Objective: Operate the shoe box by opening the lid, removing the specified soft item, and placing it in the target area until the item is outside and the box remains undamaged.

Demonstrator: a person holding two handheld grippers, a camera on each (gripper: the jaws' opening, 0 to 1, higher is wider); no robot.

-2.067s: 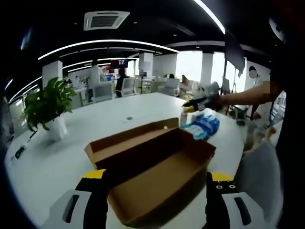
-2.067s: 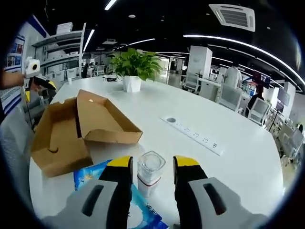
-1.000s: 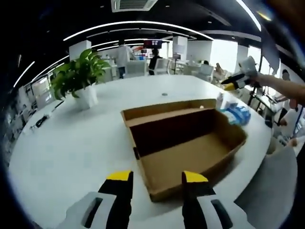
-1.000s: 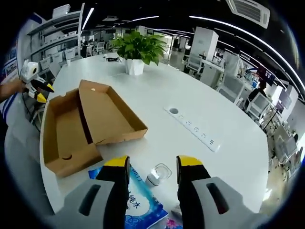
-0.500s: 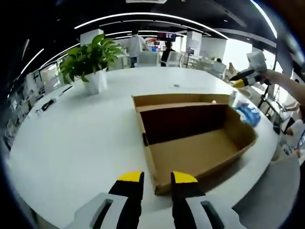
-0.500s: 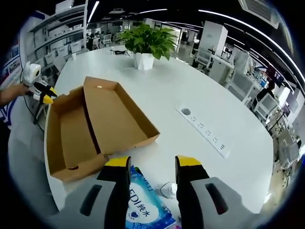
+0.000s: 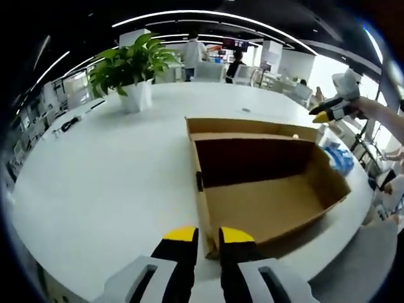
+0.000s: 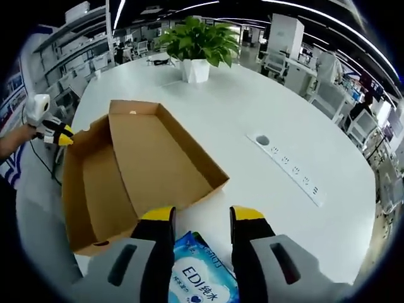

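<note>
Narrower than half a second ago, the left tongs stand nearly pressed together, holding nothing, at the near corner of the open shoe box on the white surface; a potted plant stands beyond. Right gripper view: the right tongs stay spread over the blue soft pack, lying outside, just beside the box.

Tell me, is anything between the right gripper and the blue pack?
Nothing visible is. The right gripper hangs open just over the blue pack, which lies on the white table beside the open box.
</note>
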